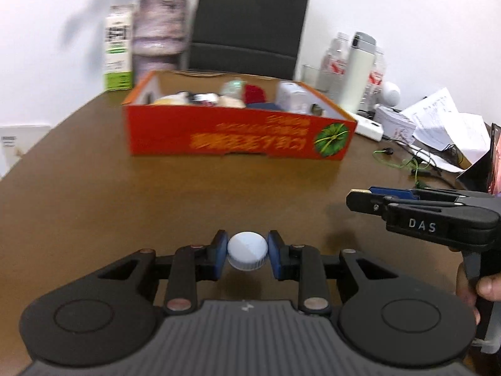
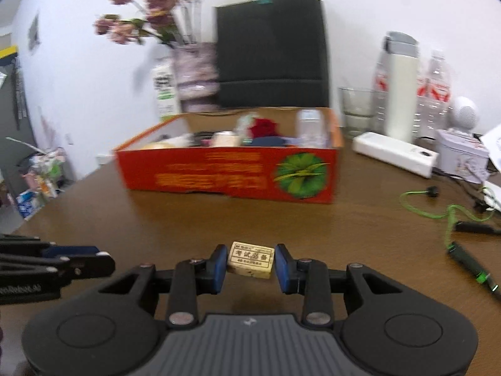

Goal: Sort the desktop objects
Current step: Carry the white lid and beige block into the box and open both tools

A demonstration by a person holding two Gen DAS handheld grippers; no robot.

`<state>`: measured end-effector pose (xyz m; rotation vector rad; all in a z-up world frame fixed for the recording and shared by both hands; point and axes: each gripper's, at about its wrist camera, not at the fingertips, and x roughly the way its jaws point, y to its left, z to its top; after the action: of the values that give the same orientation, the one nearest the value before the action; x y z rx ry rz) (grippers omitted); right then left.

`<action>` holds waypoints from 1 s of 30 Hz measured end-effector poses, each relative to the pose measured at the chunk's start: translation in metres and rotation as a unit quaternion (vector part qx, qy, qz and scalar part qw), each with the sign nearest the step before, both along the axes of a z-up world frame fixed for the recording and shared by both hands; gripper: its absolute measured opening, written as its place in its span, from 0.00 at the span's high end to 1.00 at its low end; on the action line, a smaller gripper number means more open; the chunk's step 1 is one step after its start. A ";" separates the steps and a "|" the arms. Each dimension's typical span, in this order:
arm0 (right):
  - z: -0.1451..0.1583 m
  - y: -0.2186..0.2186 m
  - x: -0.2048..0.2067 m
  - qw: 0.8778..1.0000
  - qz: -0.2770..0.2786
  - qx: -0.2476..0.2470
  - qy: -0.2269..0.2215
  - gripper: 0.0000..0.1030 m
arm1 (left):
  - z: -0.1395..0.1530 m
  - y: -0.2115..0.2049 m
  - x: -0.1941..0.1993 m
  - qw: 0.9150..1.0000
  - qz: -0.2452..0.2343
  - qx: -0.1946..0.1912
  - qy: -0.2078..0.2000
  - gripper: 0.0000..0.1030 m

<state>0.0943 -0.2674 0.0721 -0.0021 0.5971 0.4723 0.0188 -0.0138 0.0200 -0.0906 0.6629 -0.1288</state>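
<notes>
Left gripper (image 1: 247,255) clamps a white bottle cap (image 1: 247,250); right gripper (image 2: 250,264) clamps an eraser (image 2: 250,260).

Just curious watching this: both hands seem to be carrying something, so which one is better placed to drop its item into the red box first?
Probably the right gripper: its eraser faces the red box, which looks nearer and squarer there than behind the left gripper's white cap.
</notes>
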 end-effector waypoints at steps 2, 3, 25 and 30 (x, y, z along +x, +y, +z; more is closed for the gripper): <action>0.002 0.014 -0.023 1.000 0.007 0.010 0.003 0.69 | 0.001 0.012 -0.018 1.000 0.005 -0.001 0.000 0.72; 0.003 0.020 -0.036 1.000 0.009 0.018 0.004 0.69 | 0.001 0.016 -0.027 1.000 0.006 -0.003 0.000 0.72; 0.088 0.005 -0.083 0.997 -0.020 0.047 -0.055 0.69 | 0.090 0.052 0.002 0.995 -0.011 -0.031 -0.096 0.72; 0.135 0.021 0.046 0.998 -0.019 0.039 -0.052 0.69 | 0.125 0.073 0.136 0.996 0.018 -0.017 -0.085 0.72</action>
<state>0.1402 -0.2463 0.2074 0.0596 0.4760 0.4550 0.1545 0.0591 0.1452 -0.1224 0.4895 -0.1117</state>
